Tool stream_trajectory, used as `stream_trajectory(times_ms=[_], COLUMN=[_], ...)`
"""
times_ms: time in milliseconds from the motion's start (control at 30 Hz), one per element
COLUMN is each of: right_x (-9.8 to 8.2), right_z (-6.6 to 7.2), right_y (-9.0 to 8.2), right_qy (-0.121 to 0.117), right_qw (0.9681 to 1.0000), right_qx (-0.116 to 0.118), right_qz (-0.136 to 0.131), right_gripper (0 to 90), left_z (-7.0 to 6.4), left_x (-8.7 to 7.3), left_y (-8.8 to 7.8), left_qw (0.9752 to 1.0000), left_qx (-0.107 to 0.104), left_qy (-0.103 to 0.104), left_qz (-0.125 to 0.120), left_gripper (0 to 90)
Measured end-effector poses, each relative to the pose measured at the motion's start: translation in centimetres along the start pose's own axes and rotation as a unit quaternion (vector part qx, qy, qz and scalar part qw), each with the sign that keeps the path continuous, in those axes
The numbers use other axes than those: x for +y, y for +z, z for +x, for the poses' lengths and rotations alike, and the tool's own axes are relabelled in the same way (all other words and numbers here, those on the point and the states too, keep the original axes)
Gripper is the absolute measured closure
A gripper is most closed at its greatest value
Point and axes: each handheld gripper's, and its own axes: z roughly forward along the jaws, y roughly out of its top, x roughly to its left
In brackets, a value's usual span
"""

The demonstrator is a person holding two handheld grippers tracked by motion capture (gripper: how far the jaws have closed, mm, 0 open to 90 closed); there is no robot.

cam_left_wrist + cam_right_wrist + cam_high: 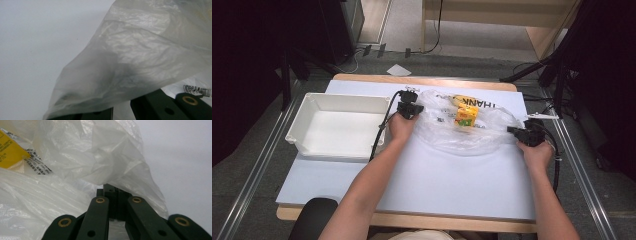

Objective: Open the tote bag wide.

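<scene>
From above, a clear plastic bag point(464, 131) lies on the white surface point(432, 185), near its far edge and a little right of the middle. Inside the bag sit a yellow box point(466, 116) and, just behind it, a yellow packet point(463, 100). The left tongs point(410, 108) are at the bag's left edge, and the right tongs point(518, 131) are at its right edge. A person's hand holds each one. A white tray point(298, 131) sits on the left part of the surface, just beside the left hand, and it has nothing in it.

From the left tongs, the bag point(140, 57) drapes over the black jaws and hides their tips. The jaws are clenched on a fold of the bag. The white surface point(37, 45) lies behind.

From the right tongs, the two black jaws stand close together, clenched on a bunched bit of the bag point(100, 162). A corner of the yellow box point(8, 151) shows through the plastic at the left.
</scene>
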Motion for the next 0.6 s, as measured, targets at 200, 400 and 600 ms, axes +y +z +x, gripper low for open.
stream_trajectory(times_ms=[200,400,600], right_x=[-0.16,-0.17,-0.22], right_z=[-0.47,-0.74,-1.09], right_y=[-0.29,-0.51,-0.80], right_qy=[0.010,0.007,0.011], right_qw=[0.9999,1.0000,0.9999], right_qx=[0.000,-0.003,-0.008], right_qz=[0.000,0.003,0.007], right_gripper=[90.0,90.0,90.0], left_z=[0.09,-0.04,0.32], left_x=[-0.11,-0.06,0.07], left_y=[-0.04,-0.09,-0.18], left_qw=[0.9999,0.9999,0.9997], left_qx=[-0.003,0.007,0.012], left_qy=[-0.013,-0.010,-0.021], left_qz=[-0.003,-0.001,0.003], left_gripper=[90.0,90.0,90.0])
